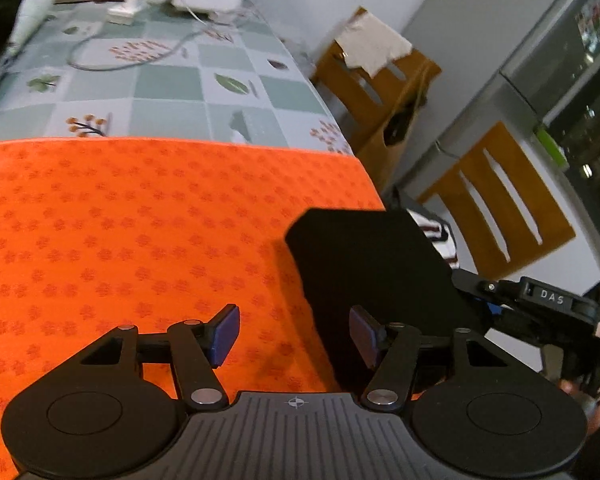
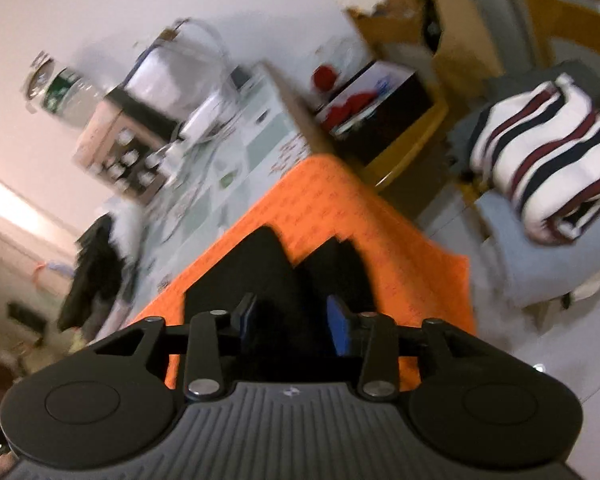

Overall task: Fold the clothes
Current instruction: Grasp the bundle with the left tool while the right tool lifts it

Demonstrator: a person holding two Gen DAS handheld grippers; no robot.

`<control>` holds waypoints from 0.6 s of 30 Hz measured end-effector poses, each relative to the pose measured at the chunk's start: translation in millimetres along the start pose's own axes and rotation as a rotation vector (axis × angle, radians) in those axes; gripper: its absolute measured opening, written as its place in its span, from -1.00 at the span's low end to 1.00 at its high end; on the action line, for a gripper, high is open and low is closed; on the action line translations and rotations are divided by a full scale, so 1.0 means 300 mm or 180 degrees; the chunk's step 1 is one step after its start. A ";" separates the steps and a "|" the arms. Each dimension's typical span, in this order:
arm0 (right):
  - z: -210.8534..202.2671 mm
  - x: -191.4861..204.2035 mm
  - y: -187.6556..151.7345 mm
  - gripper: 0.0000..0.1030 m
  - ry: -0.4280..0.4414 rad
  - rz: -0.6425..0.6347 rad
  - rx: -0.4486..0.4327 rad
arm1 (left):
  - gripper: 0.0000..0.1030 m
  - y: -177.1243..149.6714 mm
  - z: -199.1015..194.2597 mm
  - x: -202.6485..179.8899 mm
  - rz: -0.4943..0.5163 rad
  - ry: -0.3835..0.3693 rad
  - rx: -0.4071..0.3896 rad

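At the far left of the left wrist view a white power strip (image 1: 126,4) and a grey cable (image 1: 100,46) lie on the checked leaf-print tablecloth (image 1: 172,88) at the far end of the table. Nearer, an orange patterned mat (image 1: 140,220) covers the table from its left edge to its right edge. The left gripper (image 1: 294,338) hangs over the mat with its jaws standing well apart and nothing between its blue pads (image 1: 224,334); only bare orange mat shows in the gap. Just right of that gap lies the folded black garment (image 1: 372,268), a flat dark slab resting on the right part of the mat near the table's right edge, its near end passing behind the left gripper's right finger. Further right the black body of the other gripper shows at the garment's right side, and beyond it stand two brown wooden chairs (image 1: 500,208), the farther one with a pale cloth draped on its back. In the right wrist view, which is blurred, the right gripper (image 2: 294,326) hovers above the same black garment (image 2: 276,276) with its jaws partly open; the cloth shows dark between and beyond the pads, but I cannot tell whether they touch it. To the right, off the table, a folded striped white garment (image 2: 540,160) rests on a grey seat (image 2: 540,264).
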State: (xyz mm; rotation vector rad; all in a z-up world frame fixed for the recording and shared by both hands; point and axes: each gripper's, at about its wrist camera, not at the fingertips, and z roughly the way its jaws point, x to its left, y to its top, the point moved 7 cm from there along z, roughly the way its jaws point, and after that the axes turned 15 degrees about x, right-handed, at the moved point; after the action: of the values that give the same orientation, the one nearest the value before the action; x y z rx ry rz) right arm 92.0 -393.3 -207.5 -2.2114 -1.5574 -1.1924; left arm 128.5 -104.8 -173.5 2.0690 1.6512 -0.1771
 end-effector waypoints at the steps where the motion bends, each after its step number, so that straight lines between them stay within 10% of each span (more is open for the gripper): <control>1: 0.001 0.004 -0.002 -0.49 0.0001 -0.0030 0.0043 | 0.30 0.002 0.010 -0.006 0.0014 -0.0005 0.0028; 10: -0.052 0.003 -0.011 -0.72 -0.0269 -0.0065 -0.0151 | 0.46 0.046 0.073 -0.006 -0.0082 -0.0144 0.0157; 18: -0.025 -0.088 -0.027 -0.43 -0.0245 0.0154 -0.0078 | 0.48 0.055 0.161 -0.042 -0.0108 -0.0405 0.0274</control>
State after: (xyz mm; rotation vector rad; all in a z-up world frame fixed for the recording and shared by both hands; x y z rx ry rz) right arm 78.0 -412.6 -223.4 -2.3226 -1.5159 -1.1316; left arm 150.1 -140.1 -206.1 2.0473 1.6283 -0.3893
